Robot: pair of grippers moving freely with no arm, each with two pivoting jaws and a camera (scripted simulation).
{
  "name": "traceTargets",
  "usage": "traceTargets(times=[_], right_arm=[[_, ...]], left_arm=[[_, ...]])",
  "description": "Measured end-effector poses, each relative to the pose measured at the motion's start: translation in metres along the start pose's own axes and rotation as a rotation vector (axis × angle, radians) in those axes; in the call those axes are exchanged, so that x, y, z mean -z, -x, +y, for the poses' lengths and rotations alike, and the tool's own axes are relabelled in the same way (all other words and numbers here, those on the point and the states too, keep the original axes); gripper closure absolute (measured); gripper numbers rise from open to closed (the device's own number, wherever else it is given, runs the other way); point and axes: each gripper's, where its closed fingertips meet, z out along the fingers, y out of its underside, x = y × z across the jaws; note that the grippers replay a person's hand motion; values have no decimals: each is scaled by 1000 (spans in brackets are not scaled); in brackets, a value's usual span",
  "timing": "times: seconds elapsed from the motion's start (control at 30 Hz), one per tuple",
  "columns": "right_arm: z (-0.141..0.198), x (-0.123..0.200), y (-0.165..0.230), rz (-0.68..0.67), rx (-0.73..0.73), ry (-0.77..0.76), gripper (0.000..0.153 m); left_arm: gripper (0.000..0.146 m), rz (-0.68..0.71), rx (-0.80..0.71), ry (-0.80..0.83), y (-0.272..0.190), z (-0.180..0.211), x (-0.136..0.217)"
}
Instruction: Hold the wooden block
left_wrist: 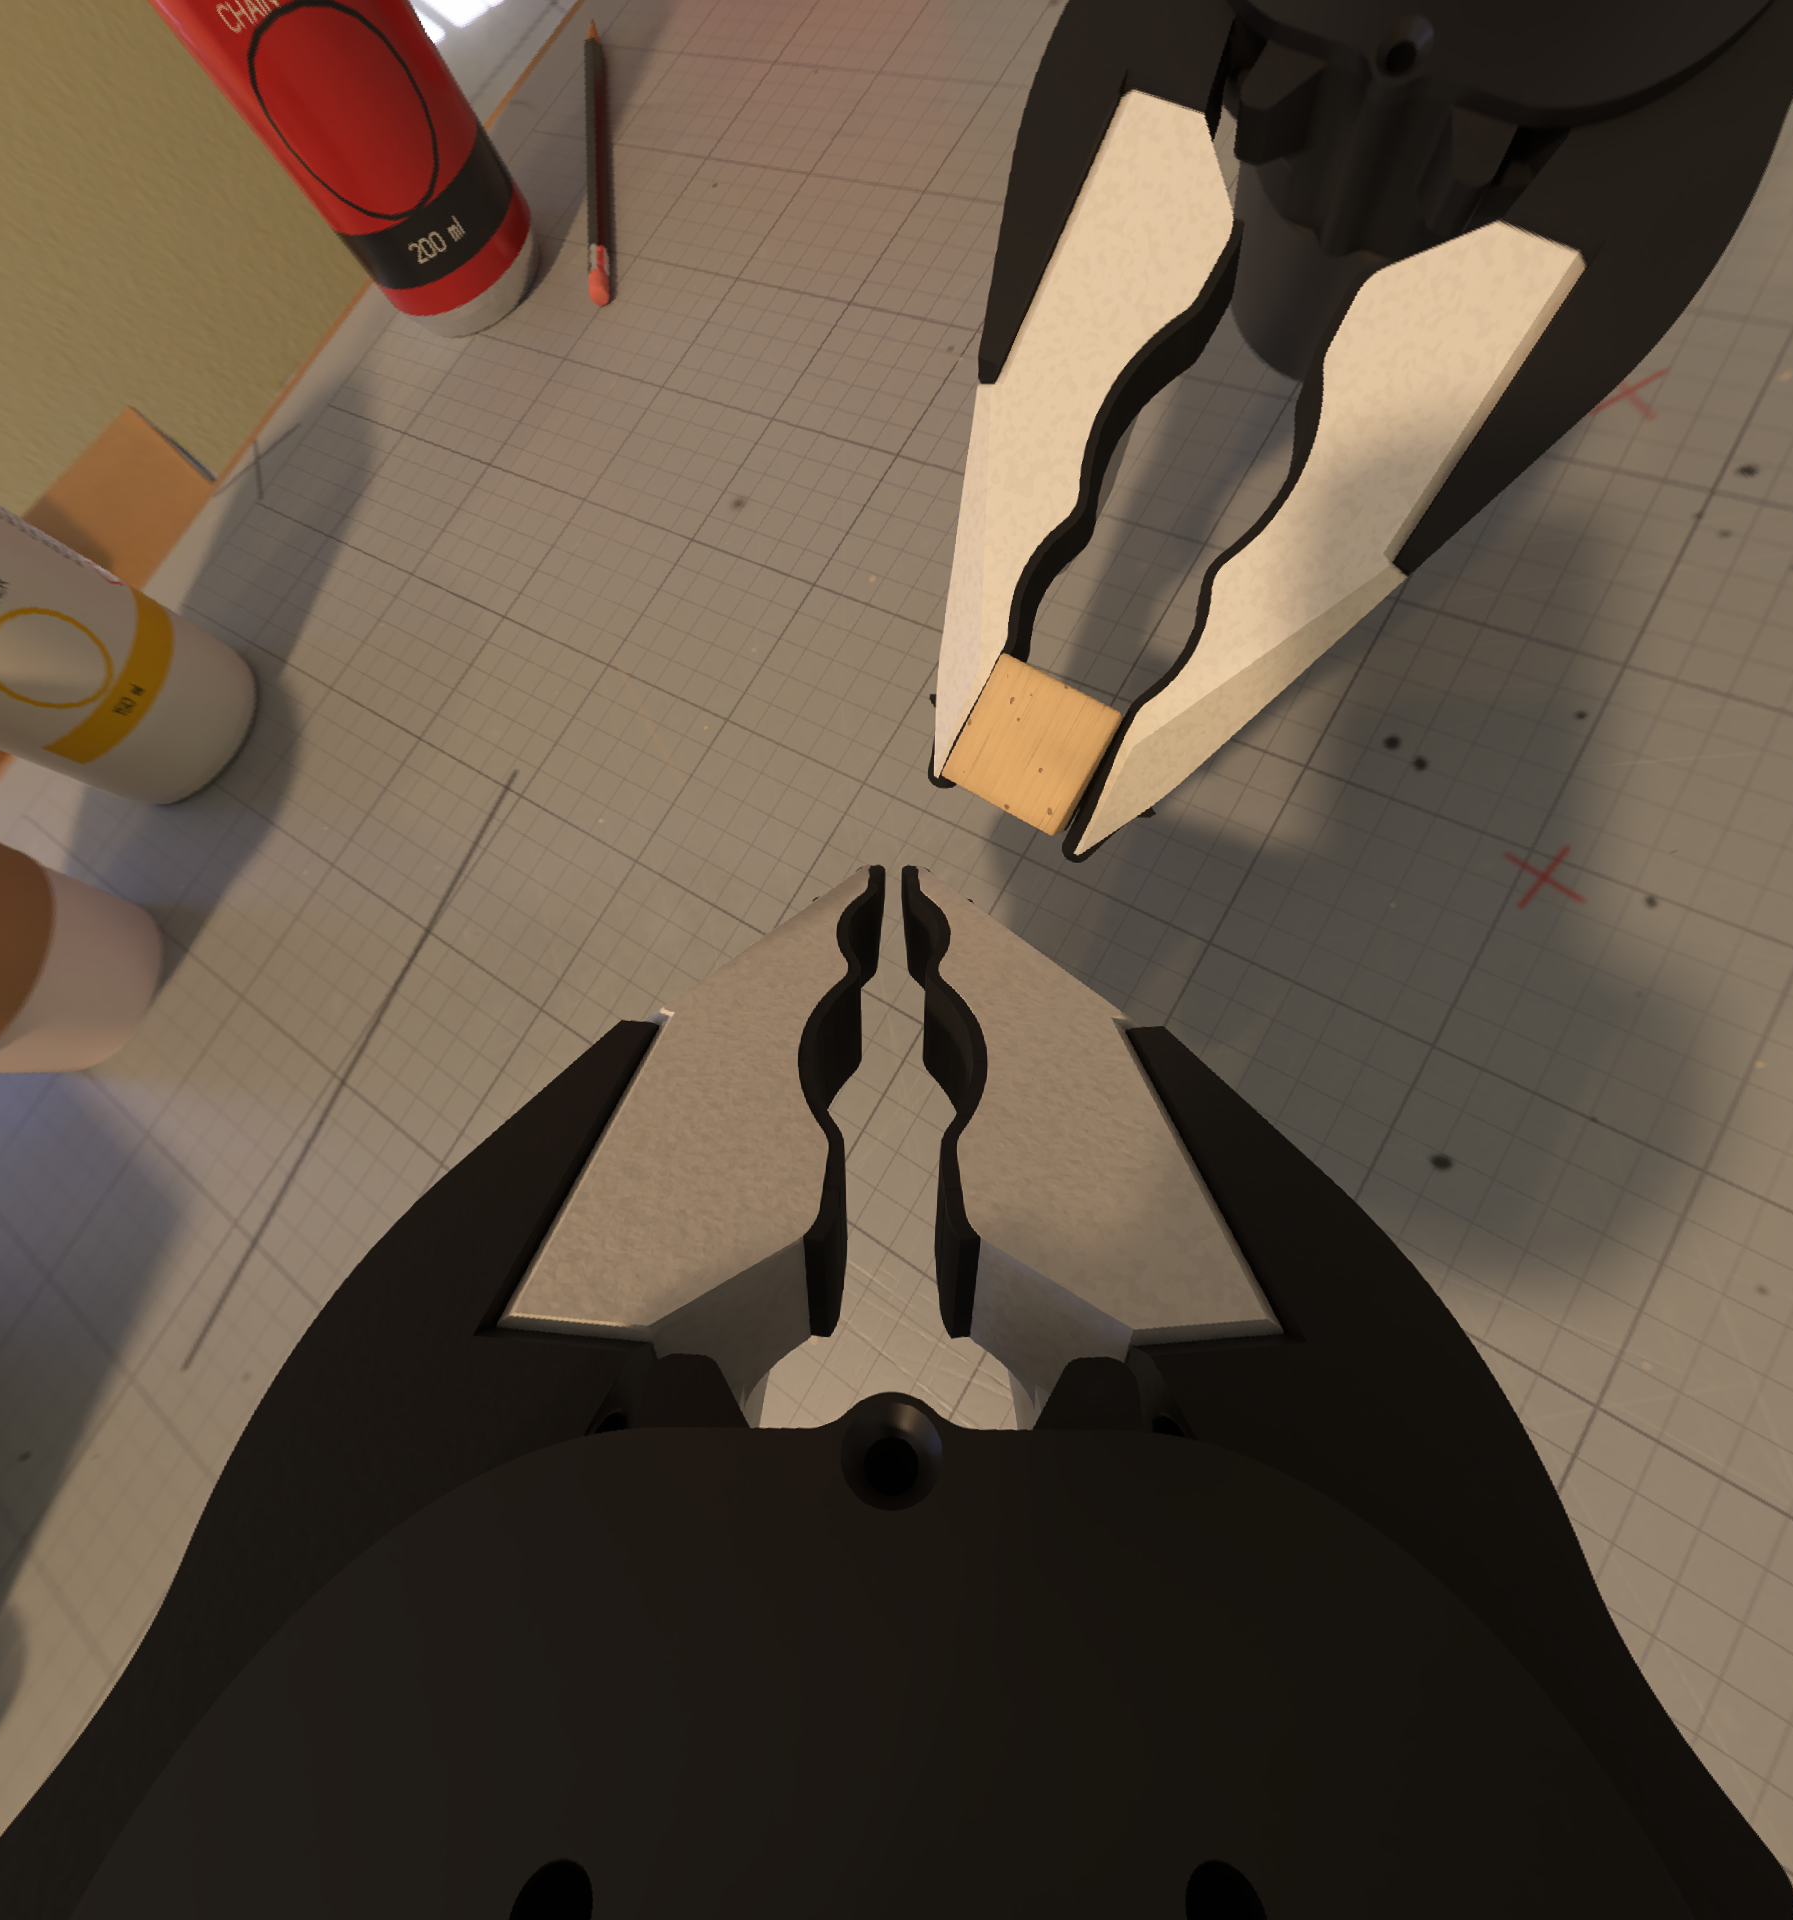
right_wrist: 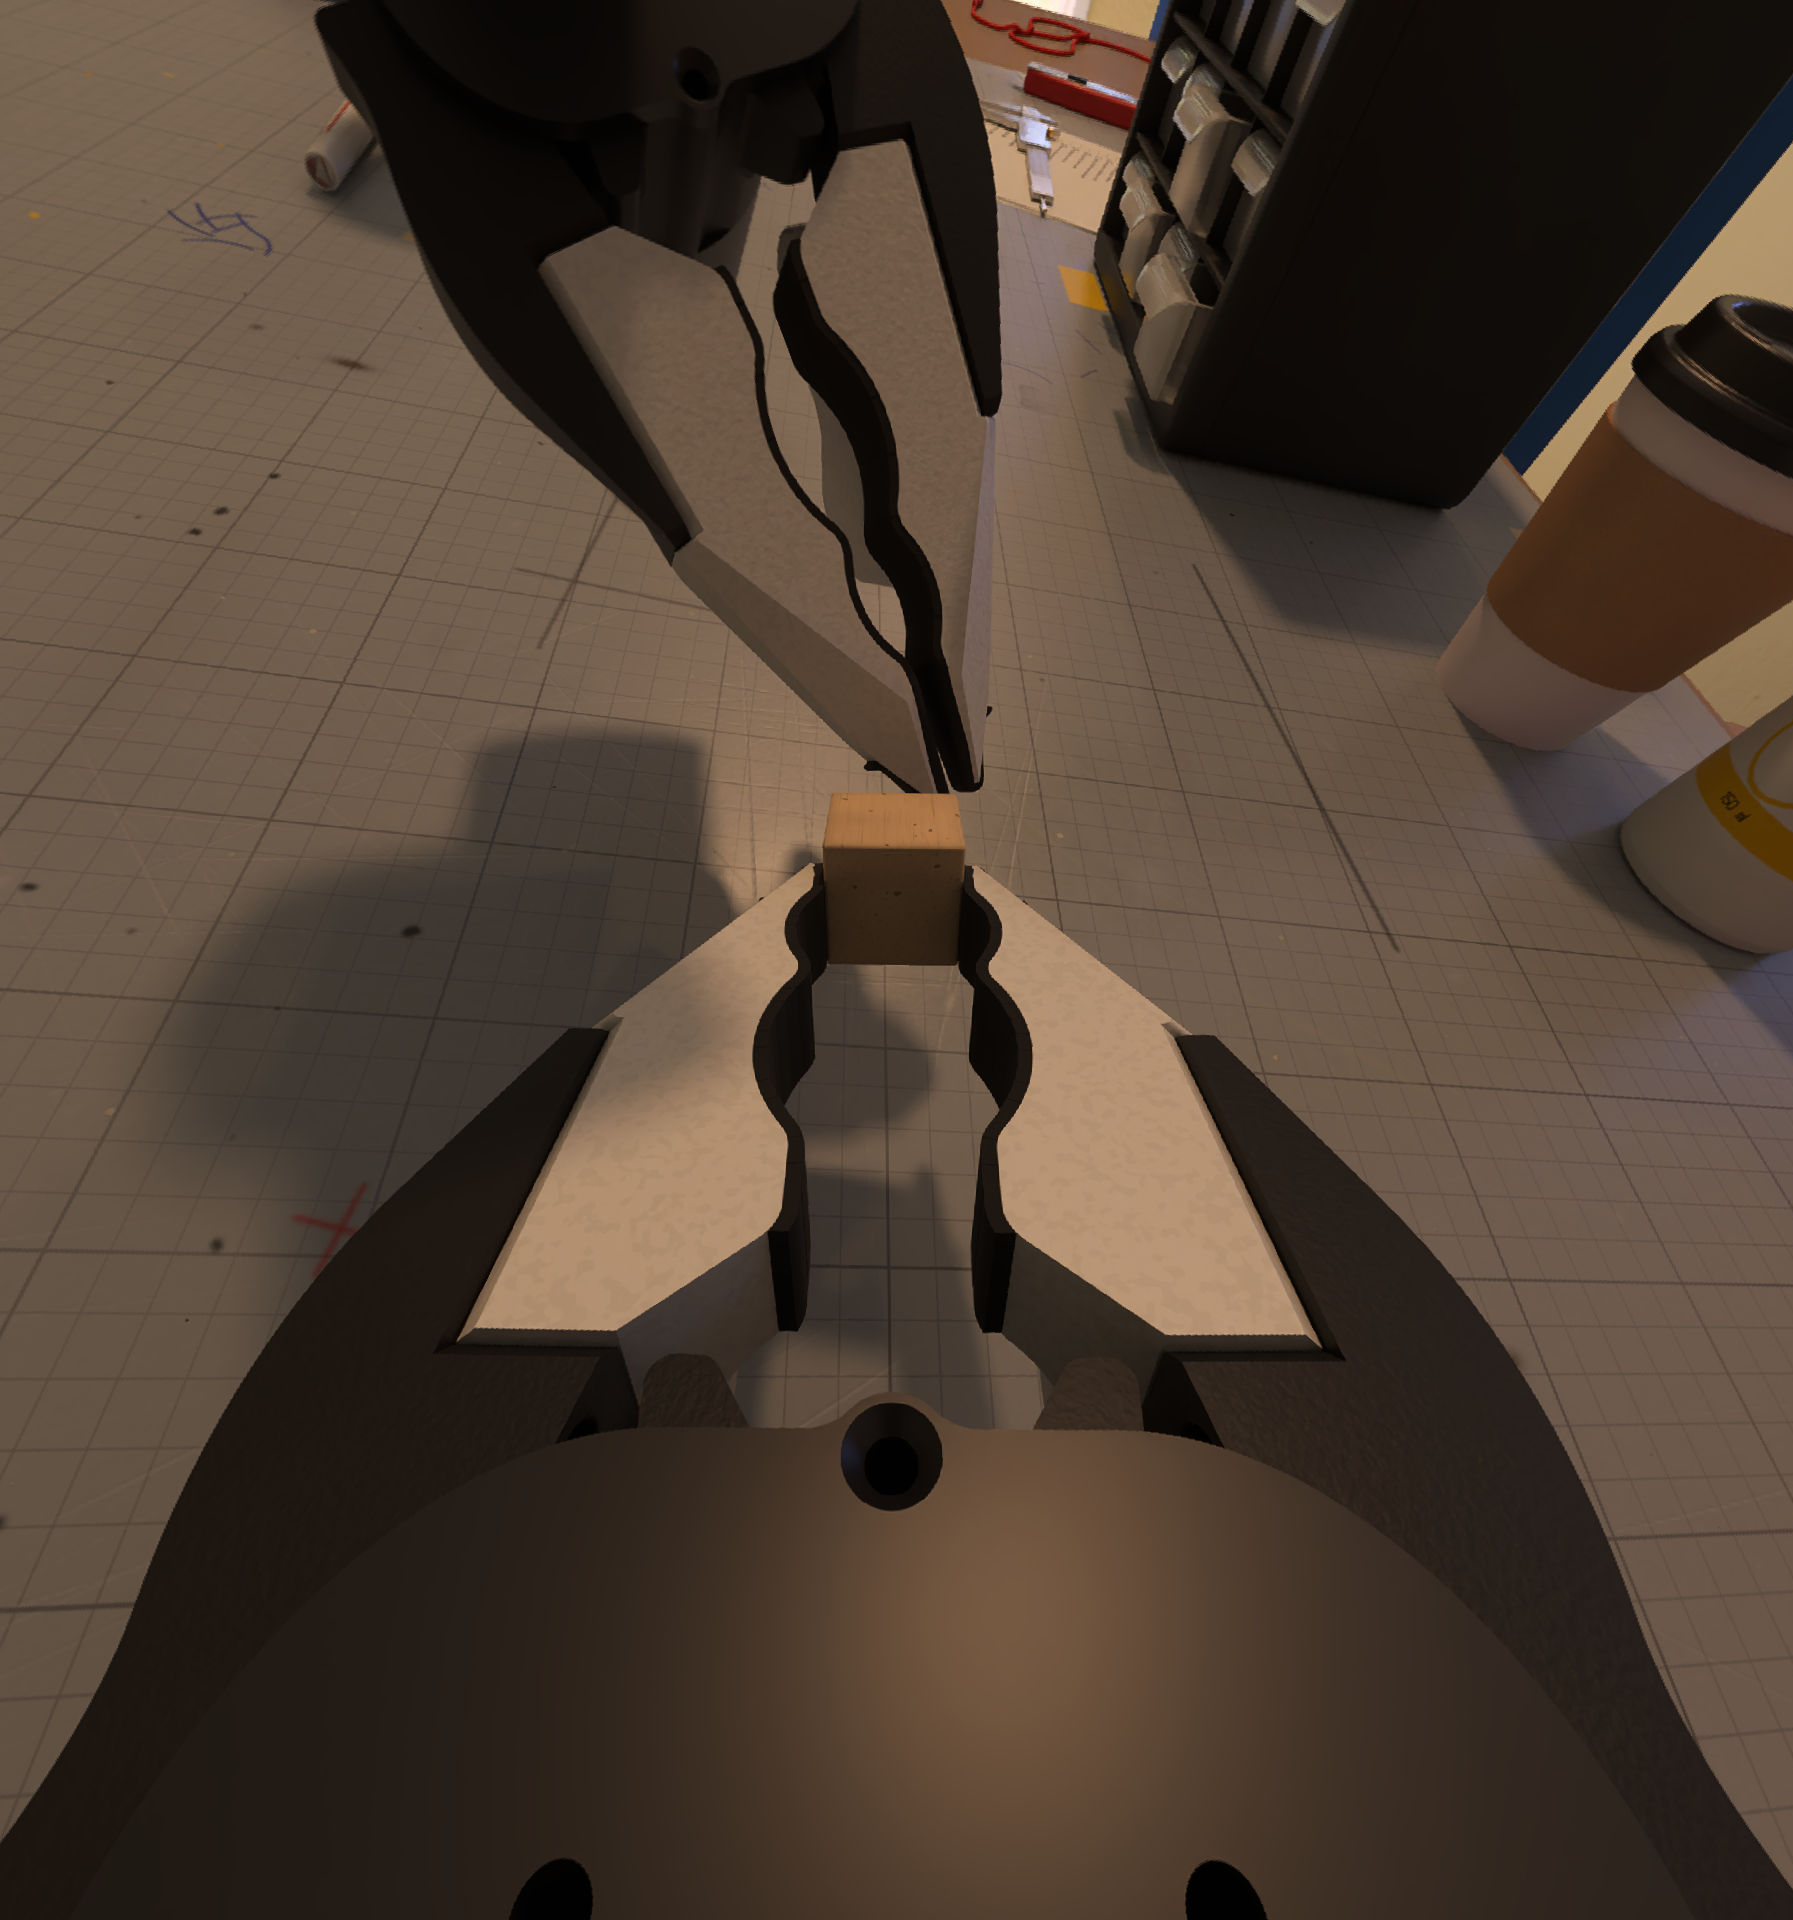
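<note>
We see the small pale wooden cube block (right_wrist: 893, 894) pinched between the tips of the right two-finger gripper (right_wrist: 893, 899), whose white-faced fingers press on its two opposite sides. The block sits out on the open middle of the grey gridded cutting mat (right_wrist: 248, 727) that covers the worktop, well away from every edge; whether it touches the mat or hangs just above it, we cannot tell.

The left two-finger gripper (left_wrist: 892, 875) has its fingers drawn almost together, only a thin slit showing between the tips, and it grips nothing. Its tips point at the block from the opposite side and stop just beside it, apart from it (the left wrist view shows a clear strip of mat between them).

Along one edge of the worktop stand a red cylindrical can with a black band (left_wrist: 372, 156), a white can with a yellow band (left_wrist: 92, 675) and a dark pencil with a red end (left_wrist: 598, 166) lying flat. Near the same yellow-banded can, a white paper coffee cup with a brown sleeve and black lid (right_wrist: 1681, 520) stands beside a black drawer cabinet (right_wrist: 1391, 260).
</note>
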Motion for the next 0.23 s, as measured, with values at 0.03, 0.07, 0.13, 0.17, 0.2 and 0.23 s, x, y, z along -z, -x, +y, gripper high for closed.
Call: traceTargets(times=[0.03, 0.07, 0.13, 0.17, 0.2, 0.23], right_arm=[[0, 0, 0, -2, 0, -1, 128], [0, 1, 1, -7, 2, -4, 128], [-1, 1, 3, -30, 5, -15, 128], [-1, 0, 3, -39, 5, -22, 128], [-1, 0, 4, -46, 5, -29, 128], [-2, 1, 4, -53, 7, -33, 128]], left_arm=[[143, 17, 14, -11, 0, 0, 0], [143, 42, -1, -15, -1, 0, 1], [143, 124, -33, 1, -3, 1, 3], [142, 172, -33, 19, -3, 1, 4], [142, 211, -43, 37, -4, 1, 4], [142, 243, -72, 58, -5, 1, 4]])
